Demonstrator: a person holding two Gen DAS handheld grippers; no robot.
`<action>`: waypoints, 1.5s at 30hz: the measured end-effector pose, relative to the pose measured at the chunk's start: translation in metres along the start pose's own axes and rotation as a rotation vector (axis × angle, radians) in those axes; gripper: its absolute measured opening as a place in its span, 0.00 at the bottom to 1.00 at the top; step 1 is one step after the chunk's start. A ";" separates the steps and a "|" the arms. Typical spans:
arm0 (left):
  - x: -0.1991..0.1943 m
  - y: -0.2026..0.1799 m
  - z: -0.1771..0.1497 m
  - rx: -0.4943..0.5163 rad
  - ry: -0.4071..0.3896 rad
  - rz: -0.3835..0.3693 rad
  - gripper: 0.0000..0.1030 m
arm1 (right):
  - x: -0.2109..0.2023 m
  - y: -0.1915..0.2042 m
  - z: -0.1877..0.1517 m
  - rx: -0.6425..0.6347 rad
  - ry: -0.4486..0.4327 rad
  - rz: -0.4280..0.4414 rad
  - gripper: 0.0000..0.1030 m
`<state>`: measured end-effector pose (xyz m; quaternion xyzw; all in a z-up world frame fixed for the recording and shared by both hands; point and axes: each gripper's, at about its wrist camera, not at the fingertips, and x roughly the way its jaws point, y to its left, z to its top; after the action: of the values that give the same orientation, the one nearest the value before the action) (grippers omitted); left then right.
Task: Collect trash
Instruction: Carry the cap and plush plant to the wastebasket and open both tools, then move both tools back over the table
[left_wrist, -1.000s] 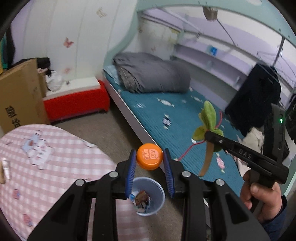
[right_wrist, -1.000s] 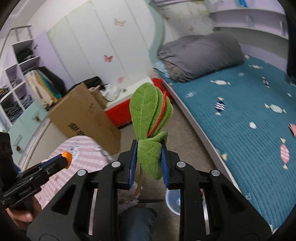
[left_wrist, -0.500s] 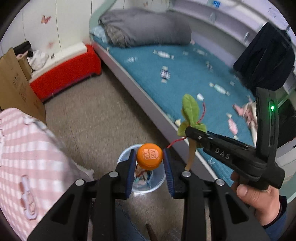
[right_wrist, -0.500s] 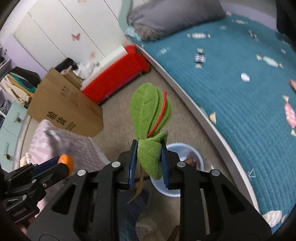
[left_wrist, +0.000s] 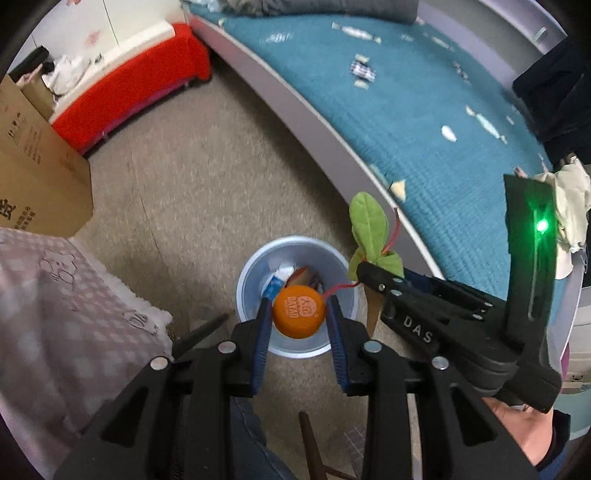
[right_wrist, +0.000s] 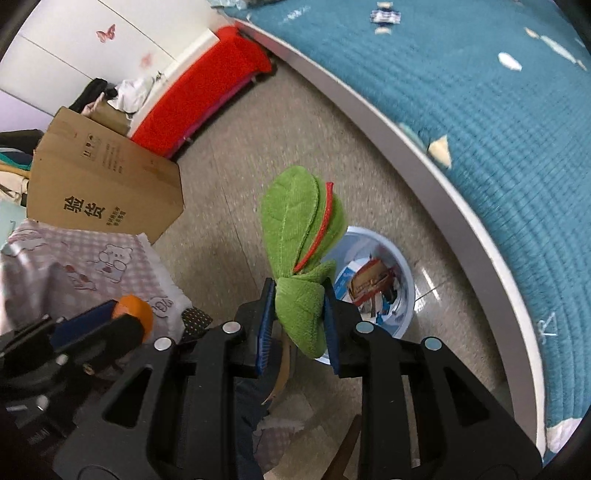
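The bed (left_wrist: 424, 122), covered in a teal quilted spread printed with small sweets, took up the far side of the room, its pale curved frame (right_wrist: 436, 192) running along the speckled floor (left_wrist: 192, 177). Nearer the wall stood a low bench draped in red cloth (left_wrist: 129, 81), and just beside it a brown cardboard box (right_wrist: 99, 184) printed with dark characters leaned over the edge of a table spread with a pink checked cloth (left_wrist: 62, 306) showing little bears. On the floor between table and bed sat a pale blue waste bin (left_wrist: 247, 284), round and open, with crumpled wrappers and a reddish packet (right_wrist: 369, 282) lying inside. The right gripper (right_wrist: 299, 317) was held above the near rim of that bin, its blue-padded fingers (right_wrist: 264, 325) pressed tight on a green plush leaf toy (right_wrist: 295, 236) with a red stripe, which stood upright out of the claw. The left gripper (left_wrist: 298, 314) hung over the bin as well, clamped on an orange bottle cap (left_wrist: 298, 312) stamped with pale lettering, the cap squeezed flat between the two pads. A green indicator light (left_wrist: 542, 225) glowed on the right tool's black body.
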<state>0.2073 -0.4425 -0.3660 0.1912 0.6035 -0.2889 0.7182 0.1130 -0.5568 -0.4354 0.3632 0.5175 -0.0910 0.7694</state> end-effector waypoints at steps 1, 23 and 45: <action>0.004 0.000 0.001 -0.004 0.010 0.001 0.29 | 0.002 -0.001 0.001 0.001 0.005 0.000 0.25; -0.036 0.004 0.002 -0.086 -0.066 -0.001 0.87 | -0.053 -0.018 -0.002 0.098 -0.116 -0.076 0.94; -0.243 0.054 -0.077 -0.145 -0.529 -0.120 0.90 | -0.214 0.130 -0.029 -0.123 -0.422 -0.010 0.94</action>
<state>0.1581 -0.3086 -0.1482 0.0212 0.4245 -0.3269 0.8441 0.0633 -0.4950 -0.1958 0.2858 0.3512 -0.1369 0.8811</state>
